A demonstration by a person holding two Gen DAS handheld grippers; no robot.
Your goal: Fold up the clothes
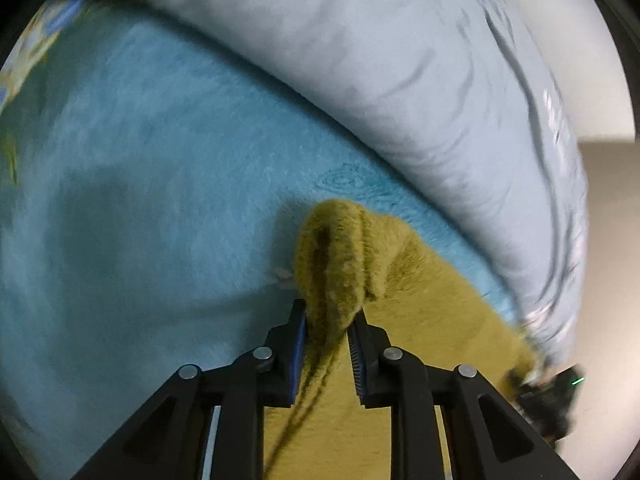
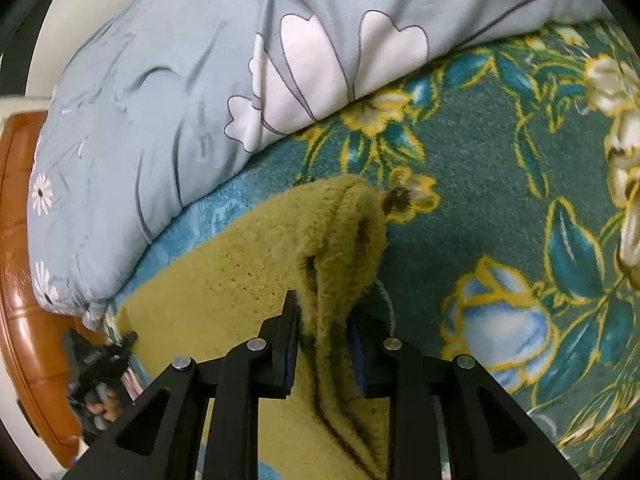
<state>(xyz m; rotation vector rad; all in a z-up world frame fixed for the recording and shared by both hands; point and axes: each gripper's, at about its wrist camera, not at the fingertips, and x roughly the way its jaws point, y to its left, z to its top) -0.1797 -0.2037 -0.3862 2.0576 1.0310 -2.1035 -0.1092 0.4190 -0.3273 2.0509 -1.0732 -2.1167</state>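
A fuzzy mustard-yellow garment (image 1: 424, 304) lies on a bed, and each gripper holds one bunched corner of it. In the left wrist view my left gripper (image 1: 330, 308) is shut on a thick fold of the yellow pile, which bulges out past the fingertips. In the right wrist view my right gripper (image 2: 322, 306) pinches a similar fold of the garment (image 2: 224, 280), with both pads against the cloth. Both grippers point steeply down at the bed. The garment's flat part stretches between the two held corners.
A blue plush blanket (image 1: 160, 160) with a teal floral part (image 2: 500, 160) covers the bed. A pale blue flowered quilt (image 2: 160, 100) is heaped along the far side (image 1: 400, 60). A brown wooden bed frame (image 2: 24, 240) shows at the left edge.
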